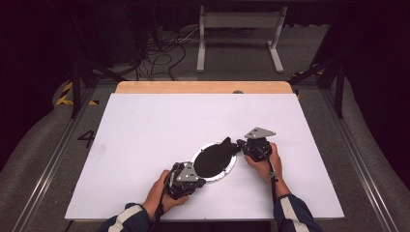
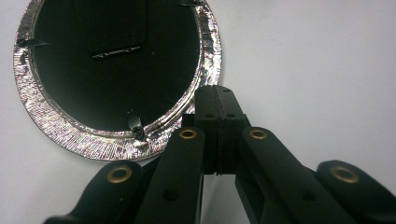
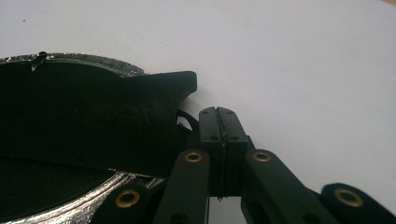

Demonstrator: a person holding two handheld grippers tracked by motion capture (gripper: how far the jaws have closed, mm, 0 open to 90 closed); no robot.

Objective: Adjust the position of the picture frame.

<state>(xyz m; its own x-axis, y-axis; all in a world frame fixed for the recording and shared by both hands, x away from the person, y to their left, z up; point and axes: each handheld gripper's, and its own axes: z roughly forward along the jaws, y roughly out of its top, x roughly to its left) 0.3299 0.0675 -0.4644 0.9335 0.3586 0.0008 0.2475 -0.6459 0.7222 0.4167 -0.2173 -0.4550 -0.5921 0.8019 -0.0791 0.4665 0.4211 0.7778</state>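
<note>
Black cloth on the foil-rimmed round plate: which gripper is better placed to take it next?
Probably the right gripper: its shut jaws sit beside the black cloth corner that overhangs the plate's foil rim. The left gripper, also shut, sits just outside the rim, with no cloth edge nearby.

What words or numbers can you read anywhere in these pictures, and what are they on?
"4": a dark number on the grey floor left of the white table.
A thin pale mark on the black disc in the silver ring, seen from the left gripper view, is too blurred to read.
No other words, labels or brands can be read.
</note>
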